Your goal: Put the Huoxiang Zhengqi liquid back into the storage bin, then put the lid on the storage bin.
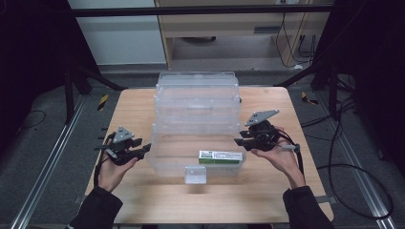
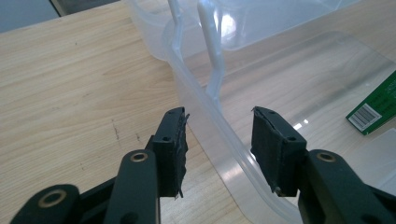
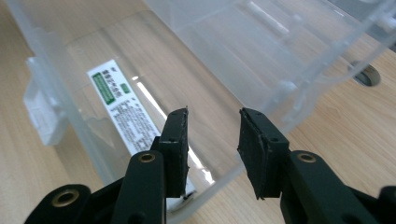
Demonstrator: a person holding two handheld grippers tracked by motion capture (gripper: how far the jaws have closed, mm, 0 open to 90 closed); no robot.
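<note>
A clear plastic storage box [image 1: 165, 164] stands open in the middle of the wooden table, its lid [image 1: 198, 95] folded back behind it. A green and white carton [image 1: 220, 156] lies flat inside, near the front right. My left gripper [image 1: 144, 148] is at the box's left wall, open, and its jaws straddle the rim [image 2: 205, 116] without pressing on it. My right gripper [image 1: 241, 138] is at the right wall, also open. In the right gripper view the gripper [image 3: 212, 126] has the rim between its jaws, and the carton [image 3: 123, 107] lies beyond the left one.
A white latch tab [image 1: 195, 174] sticks out from the box's front wall. Bare table [image 1: 133, 109] lies on both sides of the box. A round hole [image 3: 366, 74] in the tabletop is beside the lid. Cables run over the floor to the right of the table.
</note>
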